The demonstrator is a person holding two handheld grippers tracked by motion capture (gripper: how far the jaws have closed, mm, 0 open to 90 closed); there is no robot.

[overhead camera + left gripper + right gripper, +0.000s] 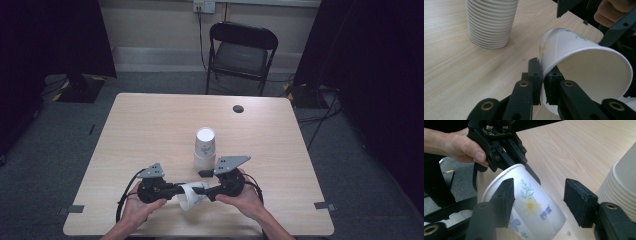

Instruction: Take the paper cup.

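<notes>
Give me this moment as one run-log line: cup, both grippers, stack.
left hand-held gripper: shut on paper cup rim | right hand-held gripper: open around cup body | cup stack: upside down on table

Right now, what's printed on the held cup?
White cup with a yellow flower, green sprig, blue marks; right gripper view.

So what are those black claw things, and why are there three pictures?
A person holds a tool in each hand. The left hand-held gripper is pinched shut on the rim of a paper cup with flowers on it. The right hand-held gripper has its jaws on either side of the cup, one touching it and the other apart. One camera looks down from above the table; the other two ride on the grippers. A stack of cups stands upside down on the table, and a chair waits behind.
</notes>
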